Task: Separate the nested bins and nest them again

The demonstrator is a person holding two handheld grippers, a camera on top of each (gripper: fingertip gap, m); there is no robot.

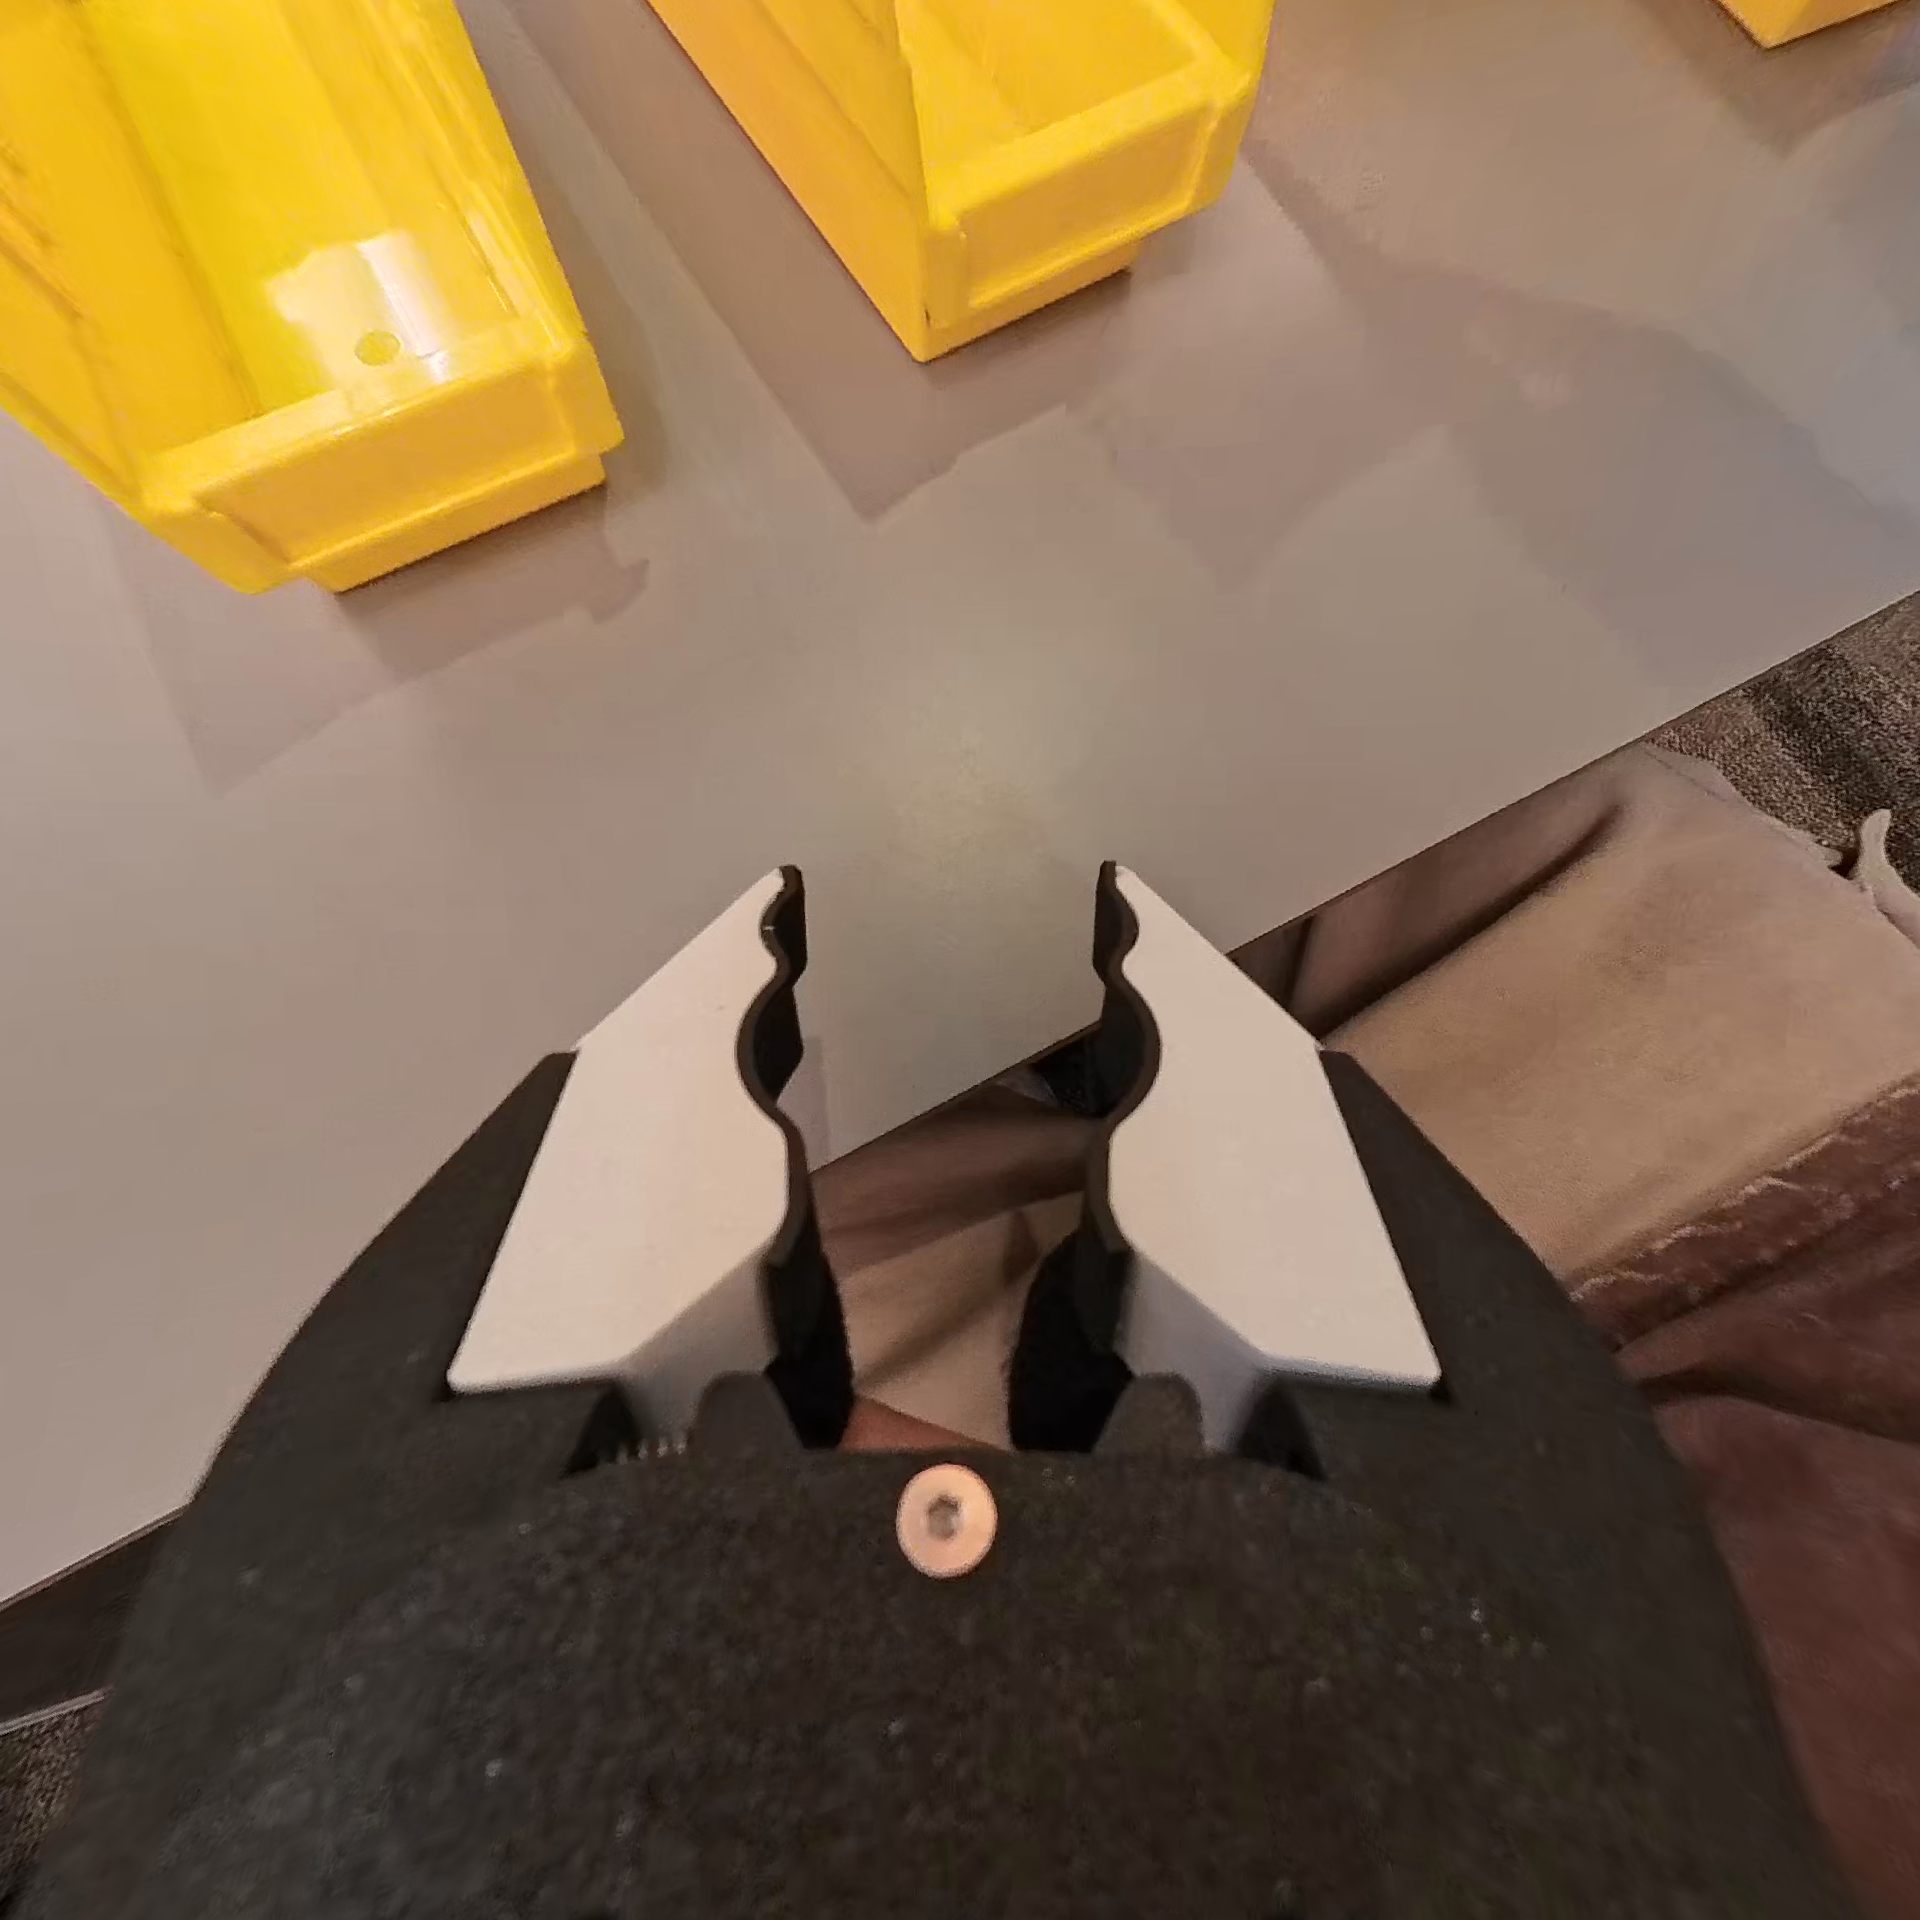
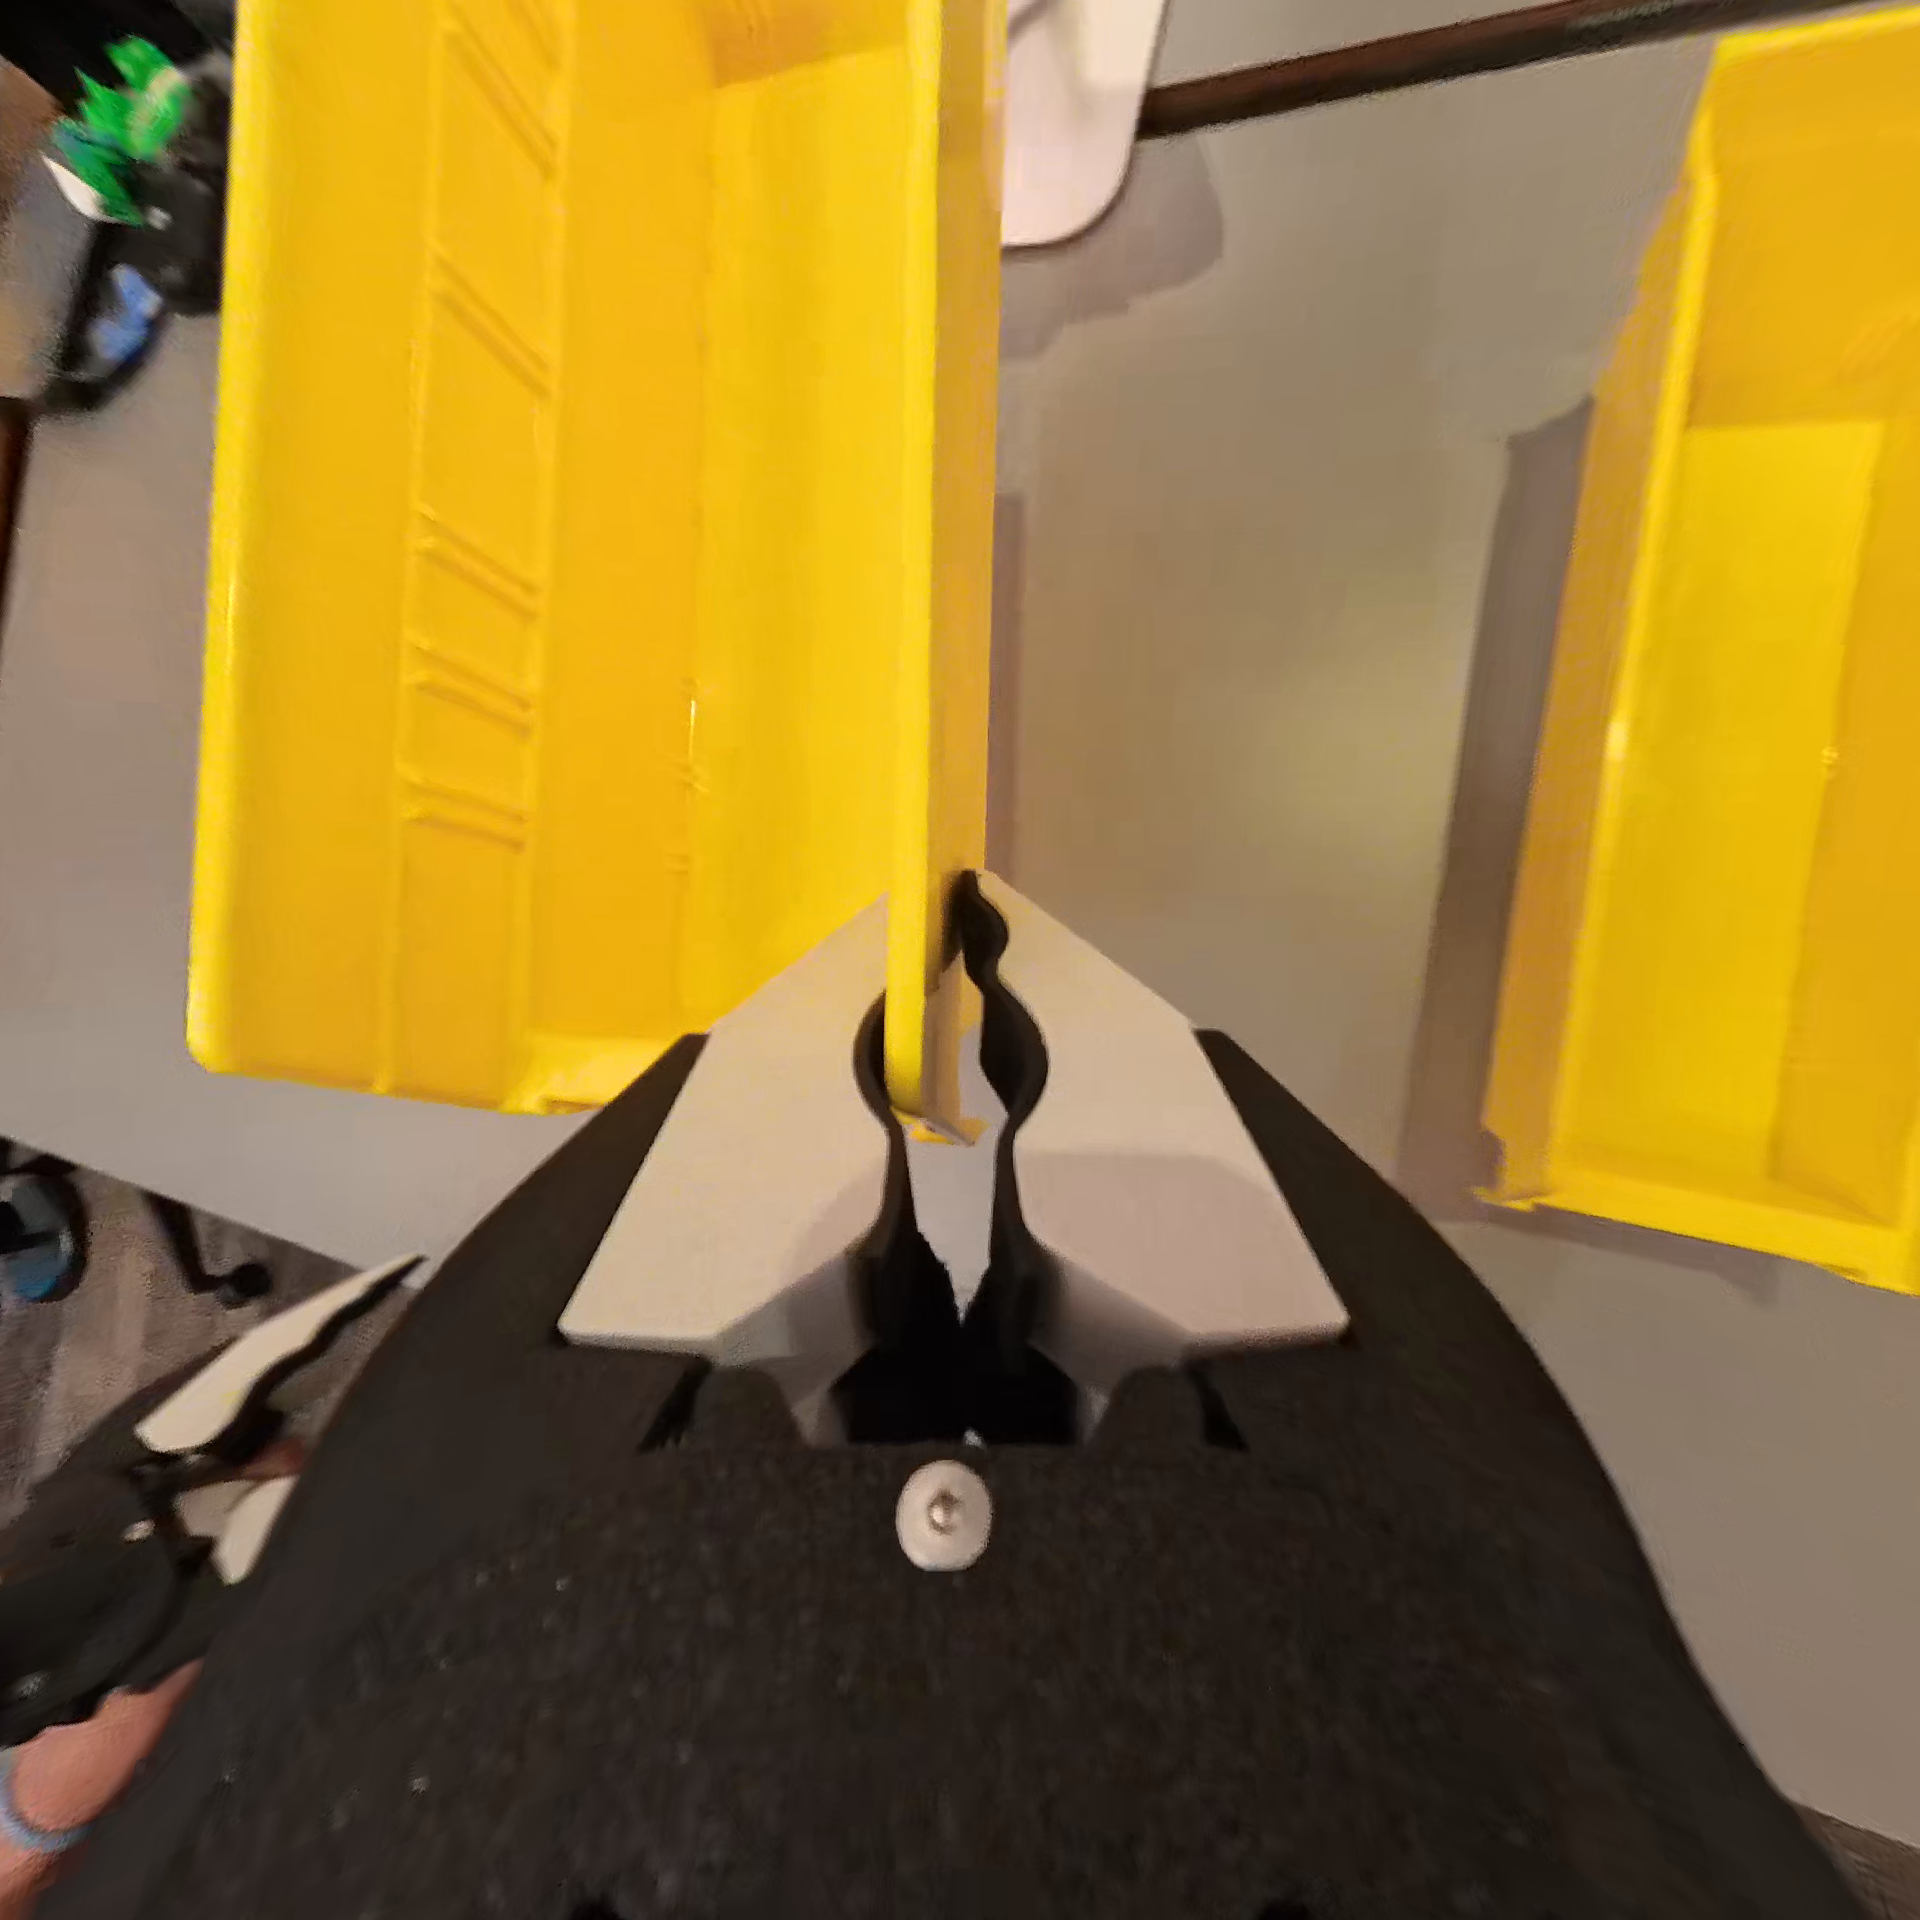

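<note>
My right gripper [image 2: 935, 894] is shut on the right side wall of a yellow bin [image 2: 468, 520] and holds it over the grey table [image 2: 1247, 623], near the front edge. A second yellow bin [image 2: 1766, 727] stands on the table to its right. My left gripper [image 1: 951, 883] is open and empty above the table's front edge; it also shows low in the right wrist view [image 2: 281, 1340]. In the left wrist view, a yellow bin [image 1: 312, 312] sits ahead left and another [image 1: 987, 156] ahead centre. The corner of a third [image 1: 1829, 16] shows at the top right.
The table's front edge [image 1: 1351, 894] runs diagonally under my left gripper, with a person's lap [image 1: 1558, 1091] below it. A white flat object [image 2: 1070, 125] lies at the far side of the table. A hand [image 2: 62, 1766] holds the left gripper. Clutter [image 2: 114, 156] sits beyond the table's left.
</note>
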